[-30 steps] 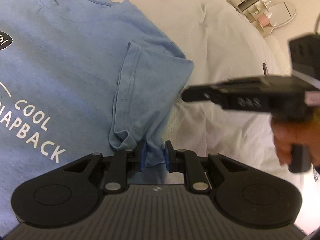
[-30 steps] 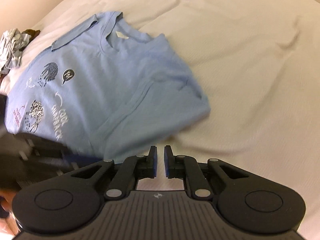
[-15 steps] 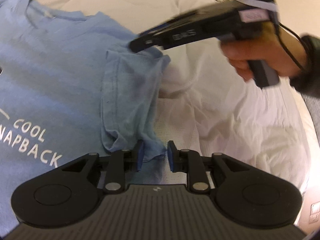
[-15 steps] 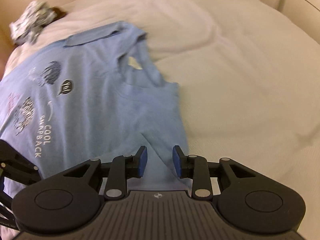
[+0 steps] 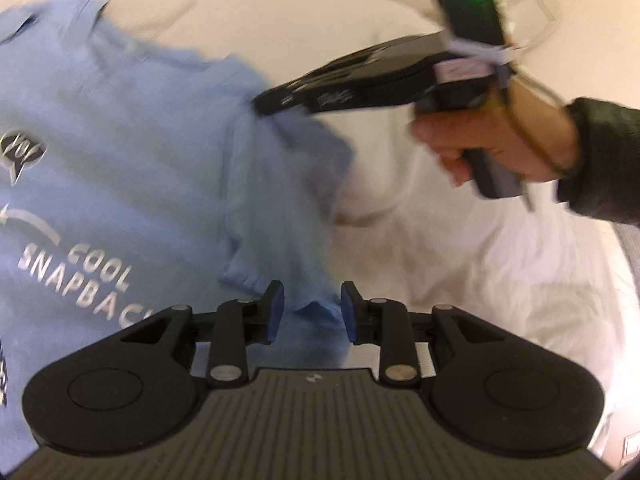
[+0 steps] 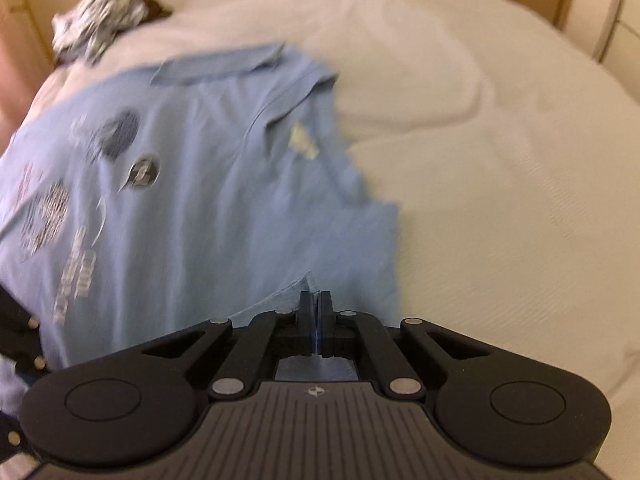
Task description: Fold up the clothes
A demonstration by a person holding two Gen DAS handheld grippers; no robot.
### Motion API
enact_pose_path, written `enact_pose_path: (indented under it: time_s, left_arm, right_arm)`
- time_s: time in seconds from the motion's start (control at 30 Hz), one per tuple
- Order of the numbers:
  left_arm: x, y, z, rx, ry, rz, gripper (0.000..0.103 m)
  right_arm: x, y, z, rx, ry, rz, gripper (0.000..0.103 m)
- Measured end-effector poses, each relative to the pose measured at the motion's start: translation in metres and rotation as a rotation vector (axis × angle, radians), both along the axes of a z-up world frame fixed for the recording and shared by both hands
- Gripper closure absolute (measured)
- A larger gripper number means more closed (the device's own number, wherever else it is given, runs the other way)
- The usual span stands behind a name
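R gripper [image 6: 315, 312] clamped on t-shirt [image 6: 192, 200] sleeve, L gripper [image 5: 311, 312] fingers apart; we keep sleeve taut, fold inward w/o bunching

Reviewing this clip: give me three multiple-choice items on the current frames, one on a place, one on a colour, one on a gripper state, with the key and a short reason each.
1. Where does the crumpled grey patterned cloth lie?
A. on the T-shirt's print
B. at the far edge of the bed, beyond the T-shirt
C. between the left gripper's fingers

2. What colour is the T-shirt?
A. light blue
B. red
C. black

3. How does the right gripper stand?
A. wide open above bare sheet
B. out of view
C. shut on T-shirt fabric

Key:
1 B: the cloth lies past the T-shirt on the bed.
2 A: visibly blue.
3 C: the right gripper pinches fabric.
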State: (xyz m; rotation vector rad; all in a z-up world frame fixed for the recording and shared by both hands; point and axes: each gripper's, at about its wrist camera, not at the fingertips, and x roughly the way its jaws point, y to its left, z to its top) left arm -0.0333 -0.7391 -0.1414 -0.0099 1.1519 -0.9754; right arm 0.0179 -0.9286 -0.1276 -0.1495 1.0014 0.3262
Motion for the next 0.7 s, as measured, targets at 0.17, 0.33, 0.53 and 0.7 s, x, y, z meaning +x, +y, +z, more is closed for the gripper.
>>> enact_pose_path:
  time_s: [0.17,0.33,0.53,0.7]
  left_arm:
    - [0.004,0.011,0.006,-0.037,0.003,0.063,0.077]
    - [0.020,0.010,0.002,-0.030,0.000,0.114,0.077]
    - [0.037,0.007,-0.002,0.025,-0.009,0.118,0.078]
    - [0.034,0.021,0.005,0.039,-0.013,0.136,0.075]
  right_arm:
    - [-0.007,-0.014,0.011,0.014,-0.032,-0.082,0.085]
    - [-0.033,-0.034,0.023,0.071,-0.035,-0.219,0.083]
    - [-0.053,-0.029,-0.011,0.035,0.113,-0.204,0.084]
    - [-0.068,-0.037,-0.001,0.039,0.103,-0.328,0.087]
